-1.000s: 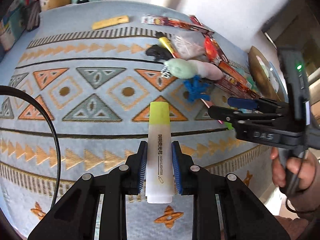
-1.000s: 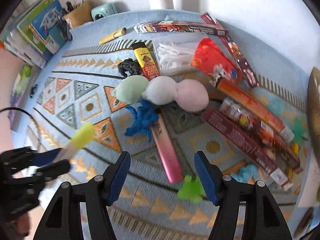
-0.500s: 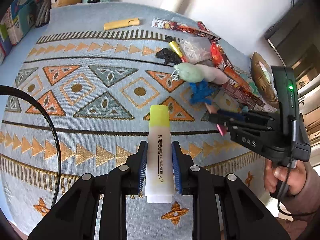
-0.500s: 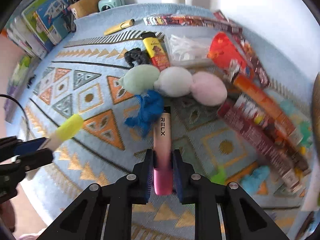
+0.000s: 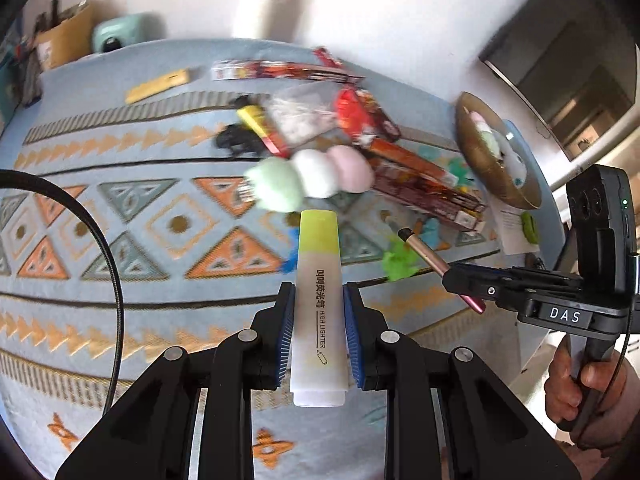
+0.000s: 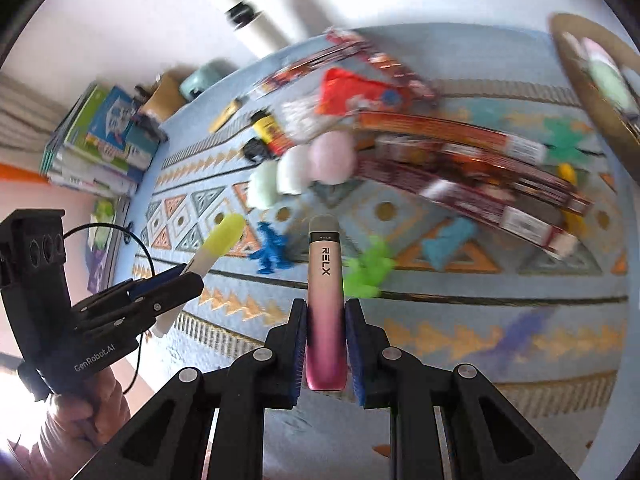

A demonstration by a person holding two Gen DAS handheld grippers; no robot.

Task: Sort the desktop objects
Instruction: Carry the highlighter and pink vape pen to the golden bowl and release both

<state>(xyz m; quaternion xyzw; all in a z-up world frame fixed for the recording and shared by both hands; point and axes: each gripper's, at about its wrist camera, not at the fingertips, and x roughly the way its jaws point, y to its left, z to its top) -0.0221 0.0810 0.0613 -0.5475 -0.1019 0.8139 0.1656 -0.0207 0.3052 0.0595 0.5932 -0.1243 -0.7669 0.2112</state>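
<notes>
Yellow-capped highlighter (image 5: 319, 304) sits pinched in the left gripper (image 5: 319, 334), long axis straight out along the fingers, cap forward, lifted off the patterned cloth (image 5: 120, 208). This view shows the right gripper (image 5: 464, 285) side-on, pen crossing its tip. Right wrist view: right gripper (image 6: 325, 354) clamped on the pink RELX pen (image 6: 325, 308), axis along the fingers too — only here are the books (image 6: 104, 140) far left visible, nearer the left gripper (image 6: 176, 286).
</notes>
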